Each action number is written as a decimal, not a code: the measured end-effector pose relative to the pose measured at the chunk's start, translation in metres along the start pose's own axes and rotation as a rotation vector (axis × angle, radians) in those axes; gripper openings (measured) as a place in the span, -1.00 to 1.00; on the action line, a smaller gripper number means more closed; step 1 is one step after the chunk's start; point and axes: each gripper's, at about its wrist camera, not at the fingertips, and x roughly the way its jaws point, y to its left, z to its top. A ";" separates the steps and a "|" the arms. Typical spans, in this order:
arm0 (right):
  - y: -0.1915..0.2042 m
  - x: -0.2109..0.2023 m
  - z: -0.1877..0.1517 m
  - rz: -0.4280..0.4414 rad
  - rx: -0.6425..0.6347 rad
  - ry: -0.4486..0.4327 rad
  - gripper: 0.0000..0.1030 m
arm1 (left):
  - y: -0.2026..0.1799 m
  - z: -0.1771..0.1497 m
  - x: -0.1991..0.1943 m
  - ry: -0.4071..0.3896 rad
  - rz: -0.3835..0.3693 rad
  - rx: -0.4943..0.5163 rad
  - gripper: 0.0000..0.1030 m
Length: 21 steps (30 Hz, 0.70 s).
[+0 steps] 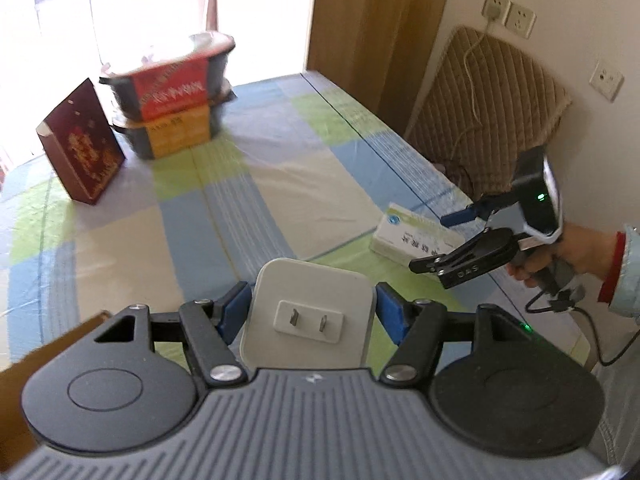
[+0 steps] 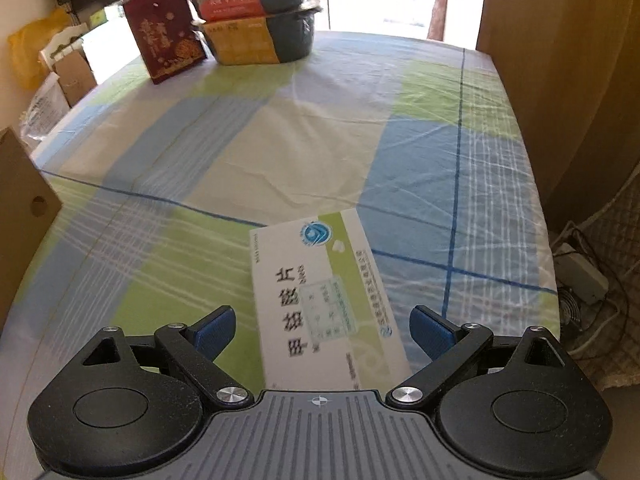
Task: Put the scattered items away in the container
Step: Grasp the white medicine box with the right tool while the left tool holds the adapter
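My left gripper [image 1: 312, 314] is shut on a white power adapter [image 1: 308, 316], its two prongs facing the camera, held above the checked tablecloth [image 1: 248, 184]. A brown cardboard box [image 1: 24, 376] shows at the lower left edge; in the right wrist view the cardboard box [image 2: 20, 188] stands at the table's left side. A white and green medicine box [image 2: 320, 280] lies flat near the table's front. My right gripper [image 2: 324, 330] is open, with one blue pad on each side of that box's near end. From the left wrist view, the right gripper [image 1: 430, 242] hovers over the medicine box [image 1: 400, 240].
At the far end stand a dark red carton [image 1: 82, 144] and two stacked black food bowls [image 1: 172, 96]. A chair with a tan quilted cushion [image 1: 492, 100] sits against the wall right of the table. Cables and a power strip [image 2: 584, 276] lie on the floor.
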 end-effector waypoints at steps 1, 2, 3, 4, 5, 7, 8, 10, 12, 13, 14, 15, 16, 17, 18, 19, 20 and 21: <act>0.001 0.001 0.002 -0.009 -0.006 0.007 0.92 | 0.003 0.000 -0.004 -0.004 0.000 -0.004 0.22; 0.002 0.002 0.003 -0.019 -0.015 0.014 0.92 | 0.005 0.000 -0.007 -0.008 0.001 -0.008 0.22; 0.004 0.003 0.005 -0.029 -0.024 0.022 0.78 | 0.006 -0.001 -0.010 -0.011 0.003 -0.010 0.22; 0.006 0.004 0.005 -0.036 -0.029 0.031 0.47 | 0.008 -0.002 -0.013 -0.013 0.004 -0.012 0.22; 0.009 0.004 0.005 -0.042 -0.034 0.041 0.44 | 0.009 -0.003 -0.017 -0.016 0.006 -0.015 0.22; 0.014 0.005 0.004 -0.054 -0.043 0.061 0.42 | 0.010 -0.007 -0.023 -0.020 0.009 -0.022 0.22; 0.016 0.005 0.003 -0.060 -0.048 0.071 0.42 | 0.011 -0.008 -0.027 -0.024 0.010 -0.026 0.22; 0.022 0.004 0.002 -0.067 -0.046 0.088 0.42 | 0.013 -0.012 -0.035 -0.036 0.013 -0.035 0.22; 0.029 -0.001 -0.001 -0.047 -0.009 0.105 0.41 | 0.018 -0.017 -0.045 -0.049 0.019 -0.044 0.22; 0.033 -0.004 -0.002 -0.029 0.026 0.113 0.41 | 0.021 -0.020 -0.051 -0.055 0.024 -0.052 0.22; 0.036 -0.008 -0.003 -0.009 0.065 0.119 0.41 | 0.024 -0.024 -0.057 -0.060 0.030 -0.061 0.22; 0.039 -0.012 -0.004 0.015 0.113 0.121 0.41 | 0.029 -0.028 -0.064 -0.065 0.039 -0.071 0.22; 0.042 -0.016 -0.005 0.046 0.162 0.119 0.41 | 0.033 -0.032 -0.071 -0.068 0.049 -0.081 0.22; 0.045 -0.020 -0.006 0.075 0.204 0.118 0.41 | 0.038 -0.036 -0.078 -0.071 0.061 -0.092 0.22; 0.048 -0.024 -0.007 0.102 0.244 0.116 0.41 | 0.045 -0.040 -0.086 -0.074 0.075 -0.104 0.22; 0.052 -0.029 -0.007 0.138 0.284 0.112 0.41 | 0.050 -0.045 -0.094 -0.076 0.090 -0.116 0.22; 0.057 -0.033 -0.006 0.169 0.312 0.108 0.41 | 0.057 -0.050 -0.103 -0.078 0.106 -0.126 0.22; 0.062 -0.037 -0.004 0.199 0.337 0.103 0.41 | 0.064 -0.055 -0.112 -0.081 0.126 -0.138 0.22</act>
